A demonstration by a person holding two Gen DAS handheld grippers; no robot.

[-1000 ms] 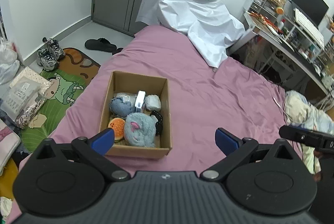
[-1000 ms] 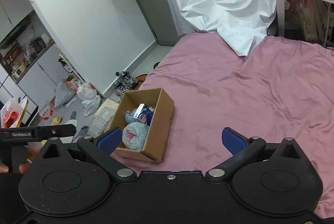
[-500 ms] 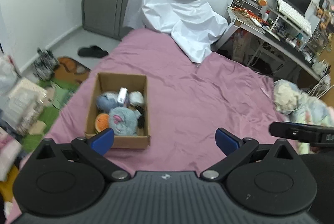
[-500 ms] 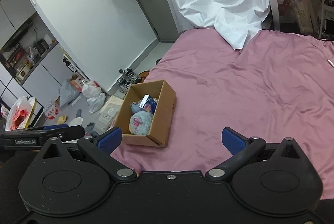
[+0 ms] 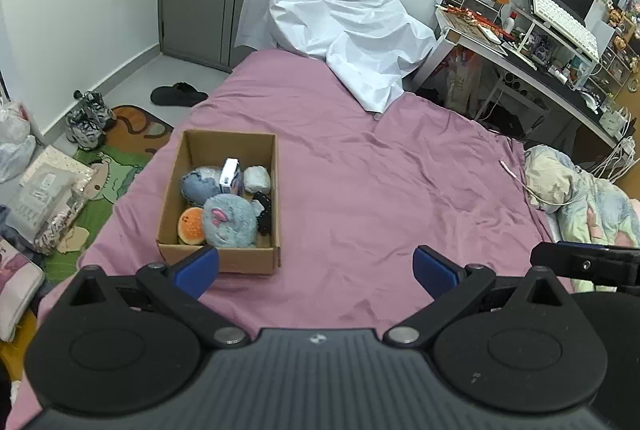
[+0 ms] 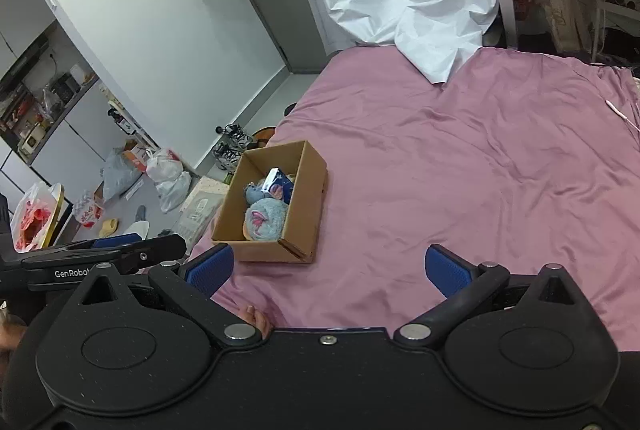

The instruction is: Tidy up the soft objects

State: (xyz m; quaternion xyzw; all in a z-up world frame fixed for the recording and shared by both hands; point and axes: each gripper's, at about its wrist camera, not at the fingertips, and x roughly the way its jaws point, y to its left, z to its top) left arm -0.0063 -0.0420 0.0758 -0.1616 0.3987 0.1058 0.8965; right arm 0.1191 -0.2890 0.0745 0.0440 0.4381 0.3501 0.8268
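- Left wrist view shows your left gripper (image 5: 316,268) spread wide and empty, hovering over the mauve bedsheet (image 5: 380,169) just in front of the open brown cardboard box (image 5: 218,260); your right gripper (image 6: 328,268) is equally wide and empty, with the box ahead of it and to its left.
- Risk, as I judge it: the box sits close to the bed edge on its left side, so a push from a blue pad (image 5: 196,268) against its near wall could slide it toward the floor clutter.
- Risk: the sheet is slack and wrinkled around the box, so a low reach could snag fabric instead of a toy.
- Risk: the toys are packed tight, so closing on one may pinch its neighbour or drag it out with it.
- Contents, measured from the box's near wall: a fluffy round blue-grey plush with a pink ear (image 5: 229,222) lies right behind it, an orange bun-shaped plush (image 5: 190,226) on its left, and something small and black (image 5: 263,209) on its right.
- Further back sit a blue-grey plush (image 5: 198,183), a small white-and-blue carton (image 5: 231,175) standing upright, and a pale rounded plush (image 5: 257,179).
- The far end of the box is bare cardboard.
- No loose soft toy shows on the sheet near the box; a bundled pastel blanket (image 5: 580,197) lies well to its right.
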